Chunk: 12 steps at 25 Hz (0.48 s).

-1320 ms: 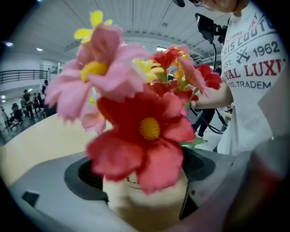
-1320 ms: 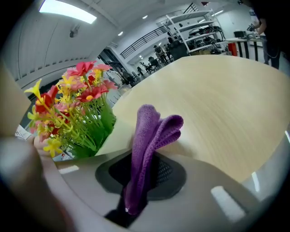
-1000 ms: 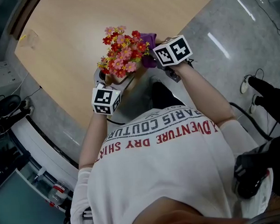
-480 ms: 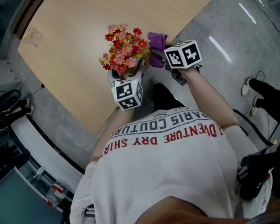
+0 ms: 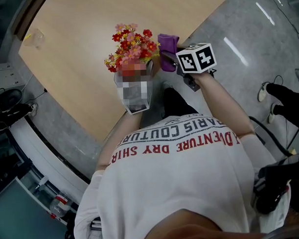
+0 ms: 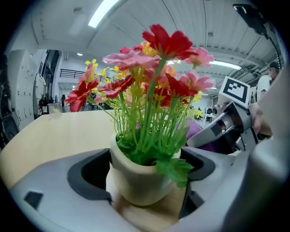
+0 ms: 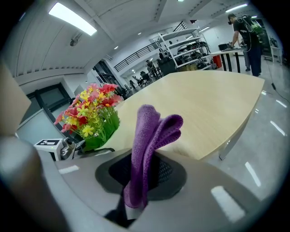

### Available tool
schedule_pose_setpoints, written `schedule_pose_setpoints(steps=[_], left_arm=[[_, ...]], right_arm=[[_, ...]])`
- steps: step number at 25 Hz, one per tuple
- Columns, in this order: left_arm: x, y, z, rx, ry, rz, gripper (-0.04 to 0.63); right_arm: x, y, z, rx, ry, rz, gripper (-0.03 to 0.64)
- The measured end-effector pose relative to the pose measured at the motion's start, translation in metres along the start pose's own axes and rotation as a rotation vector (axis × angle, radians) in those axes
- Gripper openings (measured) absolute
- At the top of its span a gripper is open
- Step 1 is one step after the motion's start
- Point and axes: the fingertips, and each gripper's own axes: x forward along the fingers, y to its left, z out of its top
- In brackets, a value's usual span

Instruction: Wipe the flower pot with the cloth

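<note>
A cream flower pot (image 6: 136, 179) with red, pink and yellow flowers (image 5: 131, 46) sits at the near edge of the wooden table (image 5: 78, 40). My left gripper (image 6: 141, 170) is shut on the pot, one jaw on each side of it. In the head view a mosaic patch covers that gripper (image 5: 133, 75). My right gripper (image 7: 138, 181) is shut on a folded purple cloth (image 7: 152, 131), which stands up out of its jaws. The cloth (image 5: 167, 45) is held just right of the flowers, beside my right gripper (image 5: 171, 59). From the right gripper view, the flowers (image 7: 93, 111) are at the left.
A small clear plastic item (image 5: 33, 38) lies at the table's far left corner. Grey floor runs to the right of the table, with cables and black shoes (image 5: 286, 99) on it. Far off, a person (image 7: 244, 27) stands by shelves and tables.
Over the last second my left gripper carried the pot up and to the right, closer to the cloth. The right gripper shifted slightly right. Little has moved in the last half second.
</note>
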Motion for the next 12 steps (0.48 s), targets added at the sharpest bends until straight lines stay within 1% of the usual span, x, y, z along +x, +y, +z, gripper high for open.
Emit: schedule_pose_setpoints(steps=[3,6,10,12], left_arm=[[-0.002,0.002,0.001,0.031,0.011,-0.072,0.489],[-0.008,-0.001,-0.002,0.089,0.026,-0.2,0.489],[-0.02,-0.002,-0.006,0.181,0.065,-0.38,0.488],[-0.024,-0.003,-0.008,0.221,0.088,-0.455,0.488]], right_arm=[[0.004,0.006,0.001,0.006,0.008,0.022,0.057],[0.004,0.014,0.001,0.015,0.011,0.049,0.057],[0.0,0.035,0.004,0.035,-0.007,0.116,0.057],[-0.004,0.043,0.007,0.036,-0.013,0.144,0.057]])
